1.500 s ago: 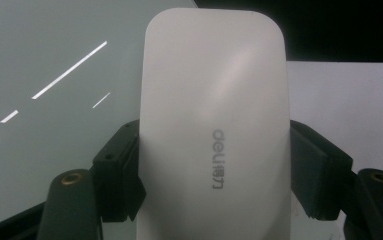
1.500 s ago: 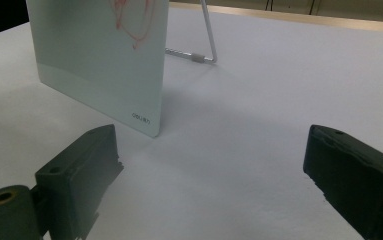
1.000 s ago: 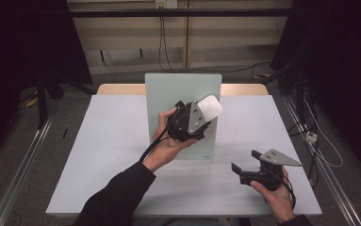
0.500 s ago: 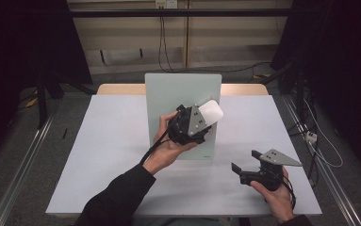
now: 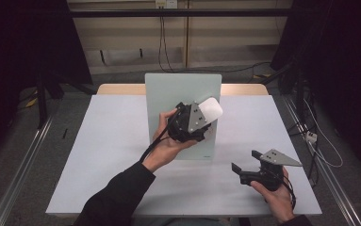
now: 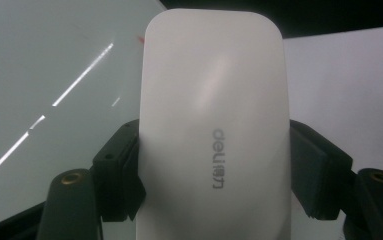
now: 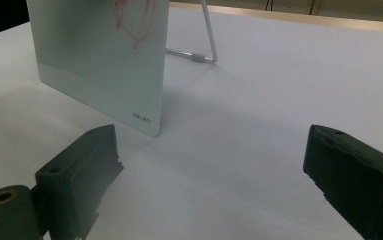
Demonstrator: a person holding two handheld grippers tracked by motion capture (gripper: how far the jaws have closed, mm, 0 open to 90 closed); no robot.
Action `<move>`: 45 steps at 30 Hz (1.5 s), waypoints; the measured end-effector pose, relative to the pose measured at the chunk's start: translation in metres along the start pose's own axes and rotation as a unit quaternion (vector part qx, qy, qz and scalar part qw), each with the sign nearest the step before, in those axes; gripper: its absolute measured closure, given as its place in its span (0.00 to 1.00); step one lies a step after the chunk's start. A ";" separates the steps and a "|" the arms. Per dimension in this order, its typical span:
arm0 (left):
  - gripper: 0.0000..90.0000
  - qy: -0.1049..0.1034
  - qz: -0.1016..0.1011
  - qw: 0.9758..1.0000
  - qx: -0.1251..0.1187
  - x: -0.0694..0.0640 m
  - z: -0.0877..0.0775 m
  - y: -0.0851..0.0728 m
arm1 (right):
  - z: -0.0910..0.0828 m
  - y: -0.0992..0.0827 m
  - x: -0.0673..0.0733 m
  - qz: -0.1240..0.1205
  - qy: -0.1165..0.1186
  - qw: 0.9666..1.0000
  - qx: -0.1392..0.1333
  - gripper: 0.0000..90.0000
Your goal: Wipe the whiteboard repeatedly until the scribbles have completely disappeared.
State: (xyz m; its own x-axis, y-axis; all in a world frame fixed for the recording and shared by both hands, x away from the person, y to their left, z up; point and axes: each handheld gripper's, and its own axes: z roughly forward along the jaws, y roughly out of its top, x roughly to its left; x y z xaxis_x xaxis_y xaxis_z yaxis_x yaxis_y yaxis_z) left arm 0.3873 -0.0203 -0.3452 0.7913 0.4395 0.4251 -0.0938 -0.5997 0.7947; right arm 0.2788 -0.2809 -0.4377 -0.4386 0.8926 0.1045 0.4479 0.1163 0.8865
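We hold the left gripper [image 5: 205,117] raised in front of the pale green glass board [image 5: 168,94] that stands upright near the middle of the desk [image 5: 107,141], and it is clenched on a white eraser [image 5: 211,109]. In the left gripper view the eraser [image 6: 211,125] rises between the two black jaws, whose pads press against its long sides, and a grey brand mark runs along its face; the board [image 6: 44,75] lies behind it to the left with bright streaks of reflected light. From above, the eraser sits against the right part of the board's face, though we cannot tell whether it touches the glass. Our right gripper [image 5: 246,162] rests low over the near right part of the desk, well apart from the board, with its jaws spread wide and nothing between them. In the right gripper view those jaws [image 7: 214,165] frame bare white desk, and the board's [image 7: 104,65] near corner stands just beyond the left jaw, bearing a small printed logo at the bottom and red pen strokes near its top. A thin wire stand [image 7: 206,45] props the board from behind.
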 end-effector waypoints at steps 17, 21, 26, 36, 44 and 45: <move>0.35 -0.012 -0.031 0.999 -0.005 0.011 0.001 0.014 | 0.000 0.000 -0.001 0.000 0.000 1.000 -0.001 0.08; 0.35 0.003 -0.048 0.999 -0.017 0.024 -0.003 0.026 | 0.000 0.000 0.000 0.000 0.000 1.000 0.000 0.08; 0.35 0.008 -0.050 0.999 -0.016 0.025 -0.005 0.023 | 0.000 0.000 -0.001 0.000 0.001 1.000 -0.003 0.08; 0.35 -0.042 -0.038 0.998 0.022 -0.003 0.003 -0.004 | 0.000 0.000 0.000 -0.001 0.001 1.000 -0.002 0.08; 0.35 -0.010 -0.045 0.999 0.001 0.024 -0.006 0.018 | 0.000 0.000 0.000 -0.002 0.000 1.000 -0.003 0.08; 0.35 -0.004 -0.047 0.999 -0.002 0.028 -0.007 0.021 | 0.000 0.000 0.000 -0.001 0.001 1.000 -0.002 0.08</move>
State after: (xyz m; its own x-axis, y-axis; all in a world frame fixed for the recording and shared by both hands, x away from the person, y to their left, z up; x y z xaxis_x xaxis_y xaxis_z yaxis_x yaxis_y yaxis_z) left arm 0.4030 -0.0156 -0.3136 0.8012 0.4886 0.3455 -0.0211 -0.5540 0.8323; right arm 0.2790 -0.2812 -0.4374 -0.4413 0.8915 0.1027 0.4442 0.1175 0.8882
